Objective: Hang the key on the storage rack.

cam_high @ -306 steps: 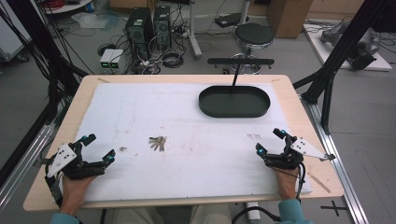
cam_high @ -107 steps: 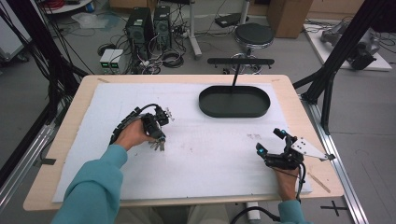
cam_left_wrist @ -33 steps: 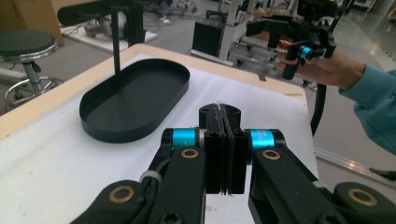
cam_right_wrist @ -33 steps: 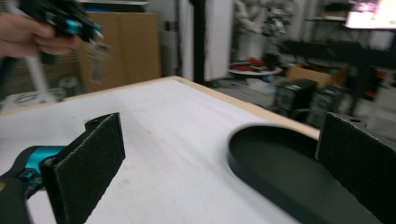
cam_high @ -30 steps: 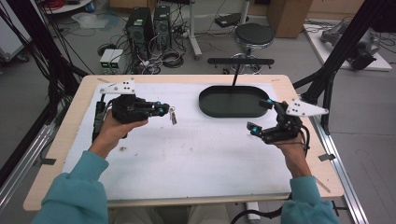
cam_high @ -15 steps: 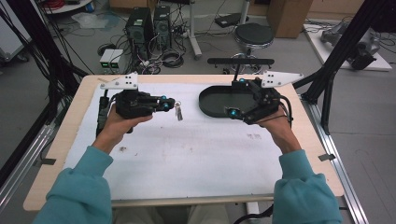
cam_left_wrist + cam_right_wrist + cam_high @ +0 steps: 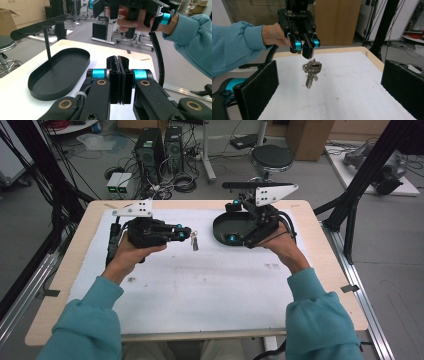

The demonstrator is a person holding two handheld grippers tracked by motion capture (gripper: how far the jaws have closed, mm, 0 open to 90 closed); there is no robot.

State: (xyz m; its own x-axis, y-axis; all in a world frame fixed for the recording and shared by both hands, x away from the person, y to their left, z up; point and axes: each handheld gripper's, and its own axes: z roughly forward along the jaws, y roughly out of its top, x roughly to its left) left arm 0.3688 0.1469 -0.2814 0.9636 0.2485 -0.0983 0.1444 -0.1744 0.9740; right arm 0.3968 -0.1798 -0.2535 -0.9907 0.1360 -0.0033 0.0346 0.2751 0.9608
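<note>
White padded sheeting covers the pale wooden table [image 7: 70, 270], the broadest thing under both tools. Next in size is the black oval metal tray [image 7: 225, 222] with its upright post and crossbar, lying directly beneath the right gripper [image 7: 240, 227] and off to the side of the left gripper [image 7: 186, 234], a clear gap away from its tips. The right gripper, seen from its own camera, has its two black padded jaws spread wide with nothing between them, facing the other tool. The left gripper is closed tight, its pads pinching the ring of a small bunch of silver metal keys [image 7: 311, 72], which hangs free just below its tips, above the sheeting and well short of the tray. The hold looks thin: only the ring is caught, so the keys could swing or twist, and a quick sideways carry might work the ring out of the pads and drop the bunch on the sheeting. If a handover is meant, the wide jaws could close on dangling blades rather than the ring and tug it askew.
</note>
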